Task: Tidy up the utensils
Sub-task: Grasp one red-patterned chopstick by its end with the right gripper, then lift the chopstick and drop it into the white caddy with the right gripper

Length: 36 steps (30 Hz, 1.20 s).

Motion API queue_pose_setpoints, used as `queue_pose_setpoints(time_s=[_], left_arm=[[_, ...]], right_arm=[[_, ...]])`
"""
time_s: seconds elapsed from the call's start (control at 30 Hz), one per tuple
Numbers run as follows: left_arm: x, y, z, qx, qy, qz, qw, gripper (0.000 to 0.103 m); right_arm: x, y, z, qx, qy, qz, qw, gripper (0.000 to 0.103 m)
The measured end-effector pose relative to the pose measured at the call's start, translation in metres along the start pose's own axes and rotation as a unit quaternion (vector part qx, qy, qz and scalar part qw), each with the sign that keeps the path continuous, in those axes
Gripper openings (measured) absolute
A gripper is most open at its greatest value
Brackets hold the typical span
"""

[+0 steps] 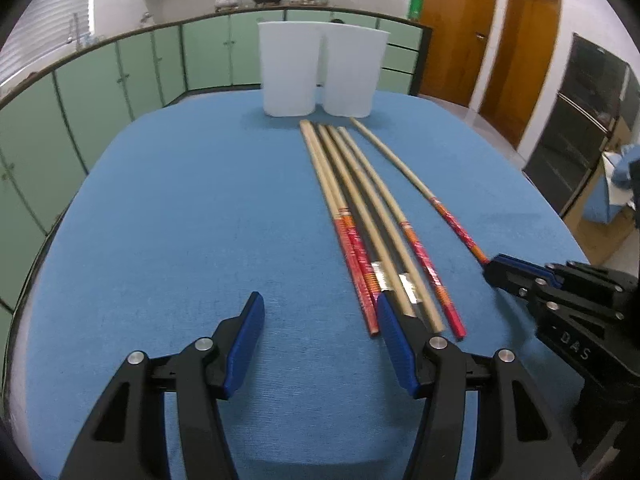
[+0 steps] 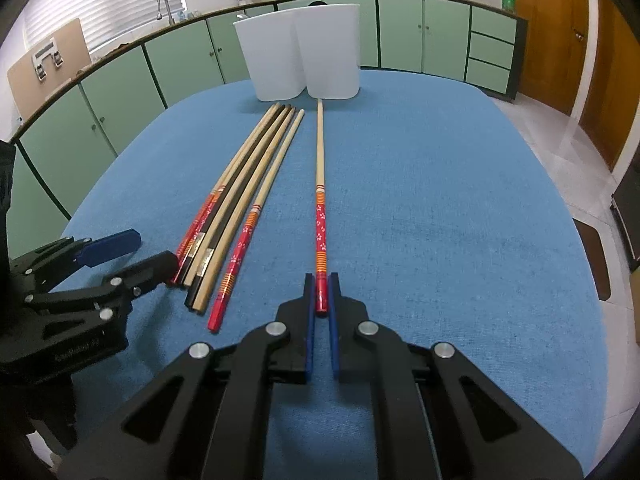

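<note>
Lone chopstick (image 2: 319,184) lies straight ahead of the right gripper (image 2: 321,286), long axis in line with its fingers, red butt end between the nearly closed pads, tip pointing at the 2 white containers (image 2: 332,52). Left gripper (image 1: 320,312) wide open, empty, beside the bundle of 5 chopsticks (image 1: 360,208); right is nearer the loner.

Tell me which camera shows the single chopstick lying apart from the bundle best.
The right wrist view. The lone chopstick runs straight up the frame centre, red flowered end between the right tongs, tip near the white containers. The left wrist view shows it slanting at the right, its end hidden by the right tongs.
</note>
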<state>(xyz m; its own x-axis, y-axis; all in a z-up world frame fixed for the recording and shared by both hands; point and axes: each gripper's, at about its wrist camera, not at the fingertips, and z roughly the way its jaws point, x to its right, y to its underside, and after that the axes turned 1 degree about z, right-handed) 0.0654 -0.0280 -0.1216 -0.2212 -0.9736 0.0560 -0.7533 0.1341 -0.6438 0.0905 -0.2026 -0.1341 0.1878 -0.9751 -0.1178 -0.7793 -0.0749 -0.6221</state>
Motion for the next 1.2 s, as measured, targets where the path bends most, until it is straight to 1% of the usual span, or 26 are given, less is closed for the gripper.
queue_pose_setpoints(time_s=[0.1, 0.2, 0.3, 0.33, 0.43, 0.47, 0.5, 0.53, 0.6, 0.63, 0.7, 0.77, 0.9, 1.03, 1.2], left_arm=[[-0.004, 0.001, -0.001, 0.0, -0.013, -0.004, 0.9999, 0.059], [-0.006, 0.001, -0.002, 0.001, -0.018, -0.006, 0.9998, 0.059], [0.0, 0.001, 0.0, -0.003, -0.023, 0.009, 0.9997, 0.059], [0.003, 0.001, 0.001, -0.007, -0.03, 0.016, 0.9994, 0.059], [0.003, 0.001, 0.002, -0.008, -0.031, 0.017, 0.9994, 0.059], [0.001, 0.001, 0.001, -0.007, -0.028, 0.015, 0.9995, 0.056], [-0.001, 0.001, 0.001, -0.006, -0.028, 0.011, 0.9995, 0.049], [-0.002, 0.001, 0.0, -0.004, -0.027, 0.008, 0.9996, 0.044], [-0.003, 0.002, 0.0, -0.002, -0.026, 0.006, 0.9996, 0.029], [-0.002, 0.002, 0.0, -0.002, -0.025, 0.006, 0.9997, 0.026], [-0.001, 0.003, 0.0, -0.001, -0.022, 0.011, 0.9997, 0.01], [0.001, 0.003, 0.0, -0.001, -0.02, 0.015, 0.9997, 0.006], [0.002, 0.003, -0.001, -0.001, -0.021, 0.017, 0.9996, 0.006], [-0.001, 0.002, -0.004, 0.003, -0.013, 0.007, 0.9999, 0.006], [-0.001, -0.001, -0.017, 0.014, -0.011, 0.004, 0.9998, 0.006]], right_arm=[[-0.001, 0.0, 0.0, 0.0, 0.001, -0.002, 1.0, 0.005], [-0.001, -0.001, 0.0, 0.0, 0.003, -0.004, 1.0, 0.006], [-0.002, -0.001, 0.001, 0.0, 0.007, -0.007, 1.0, 0.006], [-0.003, -0.001, 0.001, 0.0, 0.008, -0.009, 1.0, 0.007], [-0.005, -0.001, 0.003, -0.001, 0.01, -0.011, 1.0, 0.007], [-0.005, -0.001, 0.003, -0.002, 0.01, -0.01, 1.0, 0.007], [-0.004, -0.001, 0.003, -0.002, 0.009, -0.009, 1.0, 0.007], [-0.004, -0.001, 0.004, -0.002, 0.009, -0.01, 1.0, 0.007], [-0.007, -0.001, 0.004, -0.002, 0.015, -0.014, 1.0, 0.007], [-0.008, -0.002, 0.004, -0.002, 0.019, -0.017, 1.0, 0.007], [-0.009, -0.001, 0.005, -0.001, 0.022, -0.02, 1.0, 0.006], [-0.008, -0.001, 0.005, -0.001, 0.02, -0.018, 1.0, 0.005], [-0.008, -0.002, 0.004, 0.001, 0.014, -0.012, 1.0, 0.005], [-0.01, -0.005, -0.001, 0.005, 0.017, -0.015, 1.0, 0.005], [-0.011, -0.011, -0.009, 0.008, 0.021, -0.014, 1.0, 0.005]])
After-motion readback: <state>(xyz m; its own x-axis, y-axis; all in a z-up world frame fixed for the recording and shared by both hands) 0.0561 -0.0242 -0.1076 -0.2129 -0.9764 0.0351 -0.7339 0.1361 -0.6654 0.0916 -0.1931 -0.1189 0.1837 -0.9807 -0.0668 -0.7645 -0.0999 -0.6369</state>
